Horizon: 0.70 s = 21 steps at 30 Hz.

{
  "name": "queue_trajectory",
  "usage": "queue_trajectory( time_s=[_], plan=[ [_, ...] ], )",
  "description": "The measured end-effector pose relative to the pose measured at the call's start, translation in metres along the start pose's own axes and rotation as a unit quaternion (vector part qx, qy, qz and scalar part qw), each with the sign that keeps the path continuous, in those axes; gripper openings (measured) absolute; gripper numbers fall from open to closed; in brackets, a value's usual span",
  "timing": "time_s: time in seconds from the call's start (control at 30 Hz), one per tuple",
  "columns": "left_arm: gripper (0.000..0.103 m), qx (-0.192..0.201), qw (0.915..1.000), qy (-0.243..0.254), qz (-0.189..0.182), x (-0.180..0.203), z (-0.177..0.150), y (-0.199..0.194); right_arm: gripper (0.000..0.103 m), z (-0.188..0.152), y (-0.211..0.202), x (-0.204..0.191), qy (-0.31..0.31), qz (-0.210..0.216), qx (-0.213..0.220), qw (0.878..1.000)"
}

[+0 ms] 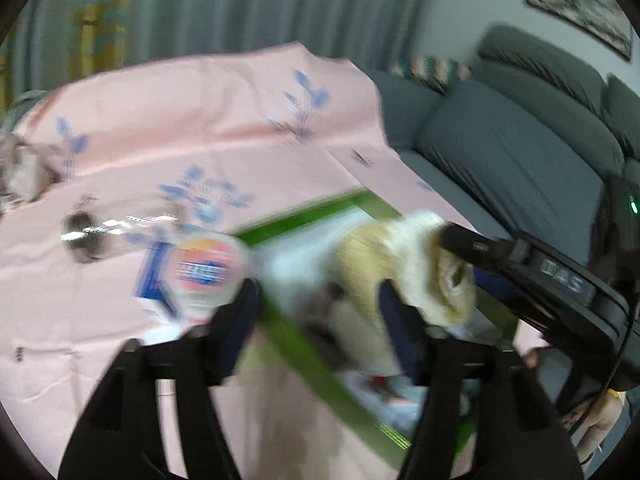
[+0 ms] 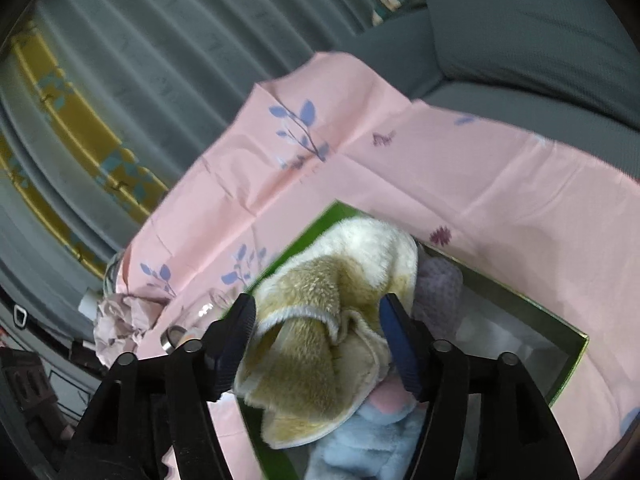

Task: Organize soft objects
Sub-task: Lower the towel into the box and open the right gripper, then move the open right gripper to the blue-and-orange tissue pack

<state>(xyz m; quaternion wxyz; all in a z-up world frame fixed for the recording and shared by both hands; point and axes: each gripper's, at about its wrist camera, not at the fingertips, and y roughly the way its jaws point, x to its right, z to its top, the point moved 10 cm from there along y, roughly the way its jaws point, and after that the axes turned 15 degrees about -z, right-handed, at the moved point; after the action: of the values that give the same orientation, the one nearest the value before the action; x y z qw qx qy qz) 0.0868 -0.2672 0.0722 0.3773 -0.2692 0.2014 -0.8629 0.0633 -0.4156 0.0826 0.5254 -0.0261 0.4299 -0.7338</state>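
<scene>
A tan and cream plush cloth (image 2: 320, 312) lies bunched between the fingers of my right gripper (image 2: 320, 332), over a green box (image 2: 560, 316); the jaws stand wide and I cannot tell whether they press it. A pale blue plush (image 2: 360, 444) and a lilac knitted piece (image 2: 440, 288) lie in the box. In the blurred left wrist view the same cloth (image 1: 404, 264) hangs at the right gripper's tip (image 1: 468, 244) above the green box (image 1: 304, 352). My left gripper (image 1: 316, 312) is open and empty, near the box.
A pink flowered tablecloth (image 1: 200, 128) covers the table. A round white tub (image 1: 208, 272), a clear bottle (image 1: 104, 232) and a blue and white packet (image 1: 154, 280) lie left of the box. Crumpled pink paper (image 2: 120, 324) sits at the table's edge. A grey sofa (image 1: 520, 152) stands behind.
</scene>
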Motion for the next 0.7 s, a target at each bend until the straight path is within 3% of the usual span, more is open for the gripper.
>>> queue_trajectory(
  time_s=[0.13,0.23,0.3,0.5,0.63,0.7],
  plan=[
    [0.085,0.058,0.9964,-0.012,0.061,-0.044,0.015,-0.043,0.077,0.002,-0.023,-0.018,-0.012,0.038,0.025,0.999],
    [0.087,0.067,0.993,-0.042,0.087,-0.082,0.017,-0.058,0.077,0.006,-0.04,-0.026,-0.018,0.039,0.053,0.998],
    [0.087,0.066,0.99,-0.074,0.101,-0.109,0.014,-0.063,0.088,0.008,-0.049,-0.033,-0.022,0.047,0.067,0.996],
    [0.087,0.038,0.9848,-0.14,0.096,-0.163,-0.007,-0.039,0.088,0.008,-0.065,-0.047,-0.038,0.066,0.082,0.994],
    [0.085,0.011,0.9841,-0.172,0.043,-0.17,-0.022,-0.006,0.089,0.008,-0.065,-0.045,-0.037,0.057,0.081,0.994],
    [0.078,0.007,0.9837,-0.178,0.02,-0.166,-0.024,0.007,0.088,0.009,-0.064,-0.04,-0.03,0.053,0.08,0.995]
  ],
)
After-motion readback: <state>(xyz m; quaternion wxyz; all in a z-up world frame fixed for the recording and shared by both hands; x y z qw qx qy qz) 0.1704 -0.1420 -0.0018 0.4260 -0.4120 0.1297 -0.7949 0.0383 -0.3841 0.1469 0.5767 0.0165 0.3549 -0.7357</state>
